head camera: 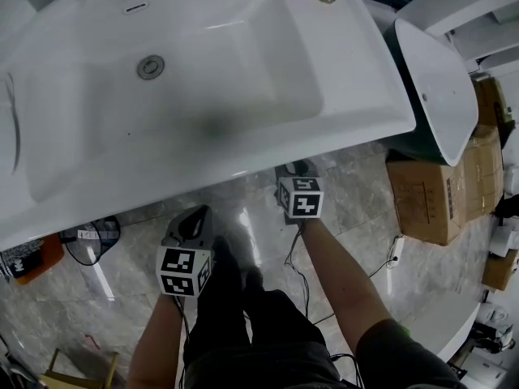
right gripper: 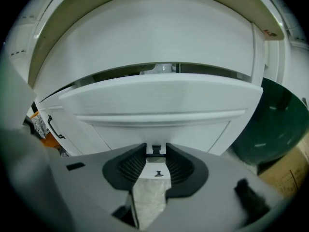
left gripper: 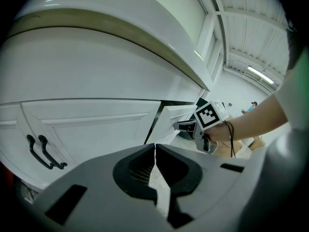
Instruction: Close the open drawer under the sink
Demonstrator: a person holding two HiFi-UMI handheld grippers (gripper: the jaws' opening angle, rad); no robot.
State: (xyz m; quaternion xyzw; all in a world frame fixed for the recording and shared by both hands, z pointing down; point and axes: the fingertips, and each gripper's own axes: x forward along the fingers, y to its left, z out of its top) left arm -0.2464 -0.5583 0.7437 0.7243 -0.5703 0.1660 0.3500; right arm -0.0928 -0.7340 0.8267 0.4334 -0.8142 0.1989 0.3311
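Note:
The white sink [head camera: 268,79] fills the top of the head view, and both grippers are below its front edge. The open drawer [right gripper: 159,100] juts out under the sink, with a dark gap above its white front panel. My right gripper [right gripper: 155,151] is open and points straight at that panel. A small dark handle shows between its fingertips, and the pads stand clear of it. In the left gripper view the drawer [left gripper: 179,114] sticks out past the cabinet face, with the right gripper [left gripper: 186,126] at it. My left gripper [left gripper: 155,146] is shut and empty, farther back [head camera: 190,221] and apart from the cabinet.
Cabinet doors with black handles [left gripper: 43,151] stand left of the drawer. A white tub with a dark green underside [head camera: 442,87] and cardboard boxes [head camera: 430,193] sit at the right. A dark wire object [head camera: 89,237] and an orange item [head camera: 32,259] lie on the marble floor at the left.

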